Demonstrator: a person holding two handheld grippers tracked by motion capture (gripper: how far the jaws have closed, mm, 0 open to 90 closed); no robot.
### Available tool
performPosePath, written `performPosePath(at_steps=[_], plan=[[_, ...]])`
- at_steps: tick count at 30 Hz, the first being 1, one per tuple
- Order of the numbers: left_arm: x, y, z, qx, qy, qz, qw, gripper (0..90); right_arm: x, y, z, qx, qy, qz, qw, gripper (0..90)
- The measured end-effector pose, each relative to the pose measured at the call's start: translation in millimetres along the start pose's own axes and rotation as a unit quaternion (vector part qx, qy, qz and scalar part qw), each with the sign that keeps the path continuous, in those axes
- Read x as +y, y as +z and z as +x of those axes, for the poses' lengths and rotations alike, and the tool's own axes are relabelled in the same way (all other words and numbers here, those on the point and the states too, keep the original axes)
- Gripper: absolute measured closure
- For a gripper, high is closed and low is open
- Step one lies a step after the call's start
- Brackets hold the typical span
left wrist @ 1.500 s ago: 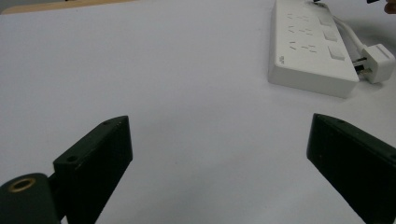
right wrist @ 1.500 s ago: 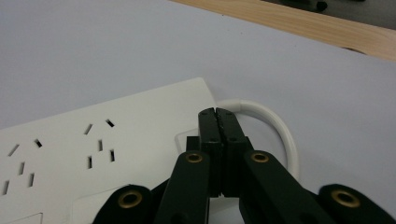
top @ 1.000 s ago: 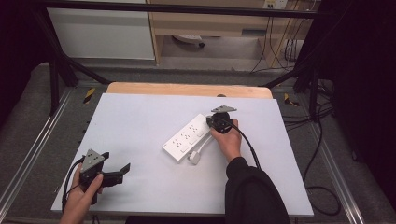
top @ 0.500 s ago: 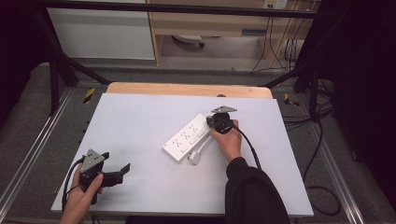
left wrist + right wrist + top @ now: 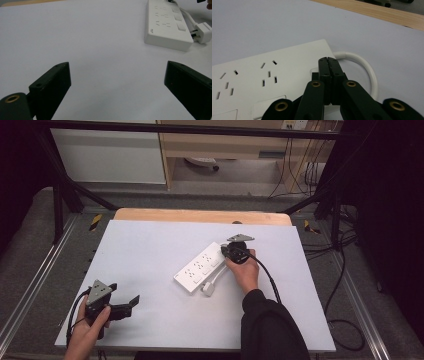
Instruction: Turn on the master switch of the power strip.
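Jaws of the right gripper [image 5: 328, 61] are pressed flat together with nothing between them, their tips over the end of the white power strip [image 5: 200, 267] where its cord [image 5: 368, 70] loops out, as the right gripper view shows. From the high view, the strip lies diagonally mid-worktop [image 5: 145, 250], its plug [image 5: 208, 289] beside it. Well apart, the left gripper [image 5: 117, 90] hovers, jaws spread wide and empty.
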State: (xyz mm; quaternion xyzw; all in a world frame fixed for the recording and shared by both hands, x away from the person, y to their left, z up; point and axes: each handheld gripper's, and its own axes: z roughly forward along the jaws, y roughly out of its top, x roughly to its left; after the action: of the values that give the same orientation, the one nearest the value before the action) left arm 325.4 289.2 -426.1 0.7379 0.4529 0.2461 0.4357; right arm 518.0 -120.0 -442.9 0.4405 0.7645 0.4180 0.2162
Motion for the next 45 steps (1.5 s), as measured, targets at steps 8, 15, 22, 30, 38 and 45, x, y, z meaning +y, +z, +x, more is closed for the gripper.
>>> performPosePath(at_steps=[8,15,22,30,38,45], plan=[[0.2,-0.8,0.5,0.001,0.003,-0.001,1.0,6.8,-1.5,0.6,-0.8,0.001,0.006,-0.005,1.0,90.0],[0.2,-1.0,0.6,0.002,0.002,-0.002,1.0,7.0,-1.5,1.0,0.0,-0.001,0.001,-0.004,1.0,90.0],[0.1,-0.4,0.3,-0.001,0.0,-0.001,1.0,7.0,-2.0,1.2,1.1,-0.003,-0.003,-0.005,1.0,90.0],[0.0,0.0,0.3,0.0,0.001,0.001,1.0,7.0,-2.3,2.0,1.4,-0.004,-0.004,-0.005,1.0,90.0],[-0.2,0.5,0.4,0.0,-0.002,0.001,1.0,7.1,-2.3,2.3,3.6,-0.007,-0.003,-0.004,1.0,90.0],[-0.3,2.9,-1.1,0.0,0.006,0.009,0.9999,7.2,-2.3,2.3,4.5,-0.011,0.0,-0.005,0.9999,90.0]])
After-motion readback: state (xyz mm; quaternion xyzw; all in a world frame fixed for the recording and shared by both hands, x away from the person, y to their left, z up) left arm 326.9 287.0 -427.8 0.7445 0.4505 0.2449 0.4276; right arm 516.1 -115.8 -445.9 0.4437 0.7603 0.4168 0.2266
